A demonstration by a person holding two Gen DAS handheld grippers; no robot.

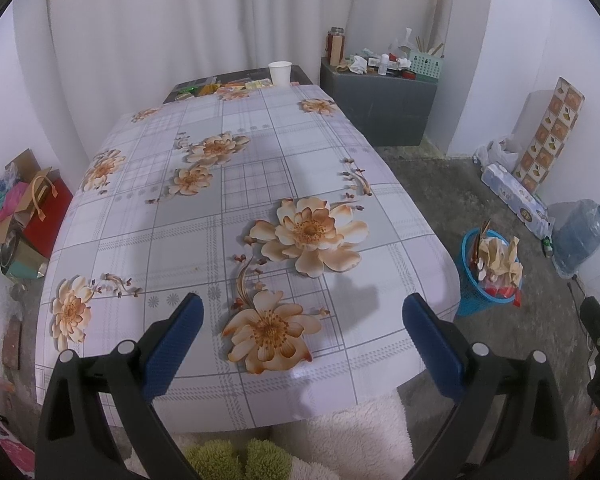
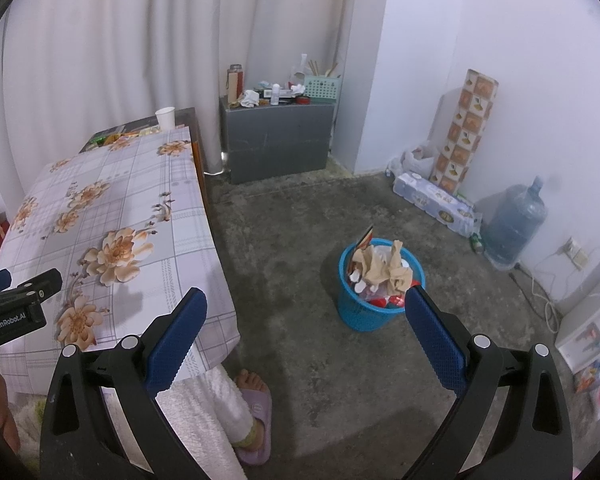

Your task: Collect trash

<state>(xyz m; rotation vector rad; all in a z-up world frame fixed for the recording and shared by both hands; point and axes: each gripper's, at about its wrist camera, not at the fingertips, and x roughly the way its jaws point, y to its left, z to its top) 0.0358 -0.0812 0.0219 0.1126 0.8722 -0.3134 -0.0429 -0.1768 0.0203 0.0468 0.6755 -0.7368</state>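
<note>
Left gripper (image 1: 302, 312) hung over the near end of the floral plaid-clothed table (image 1: 260, 152), blue-padded jaws spread wide, nothing between them. Right gripper (image 2: 306, 310) hung over bare concrete floor (image 2: 340, 380), jaws likewise apart and empty. A white paper cup (image 1: 279, 73) stood at the table's far end. The round blue plastic mesh basket (image 2: 374, 312) sat on the floor right of the table, heaped with crumpled tan paper (image 2: 384, 266) and red wrappers. A blue water jug (image 2: 514, 226) stood by the right wall.
</note>
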